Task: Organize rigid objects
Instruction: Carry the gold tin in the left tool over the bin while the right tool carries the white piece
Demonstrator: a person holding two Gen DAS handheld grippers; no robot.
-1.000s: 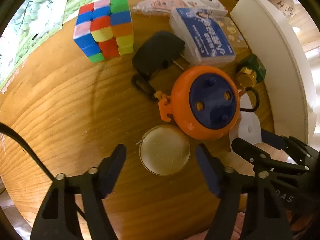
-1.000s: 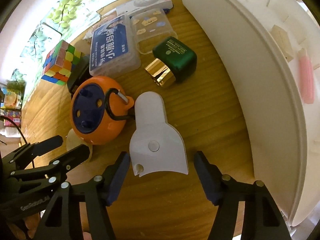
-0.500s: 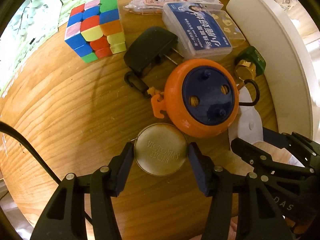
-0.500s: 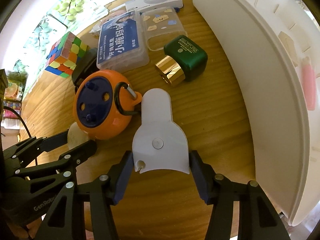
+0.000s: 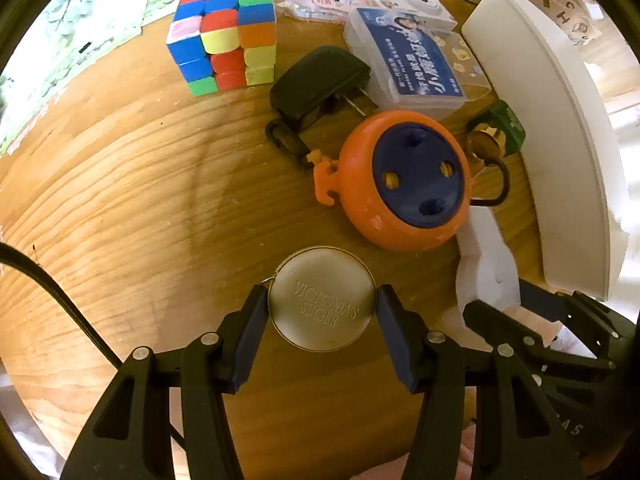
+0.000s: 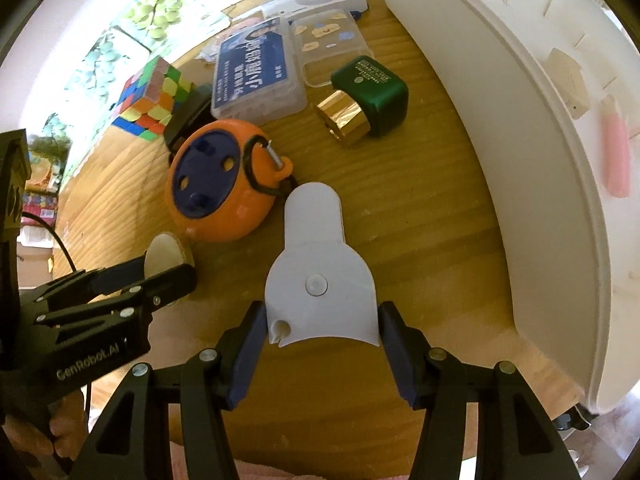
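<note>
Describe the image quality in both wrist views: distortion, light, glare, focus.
Left wrist view: strong fisheye bends the wooden table into a bulge, dark corners; warm light; the embossed round tin reads sharply. Right wrist view: same curvature warps the white organizer; its far right edge blows out; the gold cap shows bright glare; the upper-left background is washed out.

We point both grippers steeply downward, side by side. Our left gripper [image 5: 322,314] has just closed, its fingers [image 5: 250,334] pressing. Our right gripper [image 6: 322,330] likewise narrowed, fingers [image 6: 394,346] clamped.
</note>
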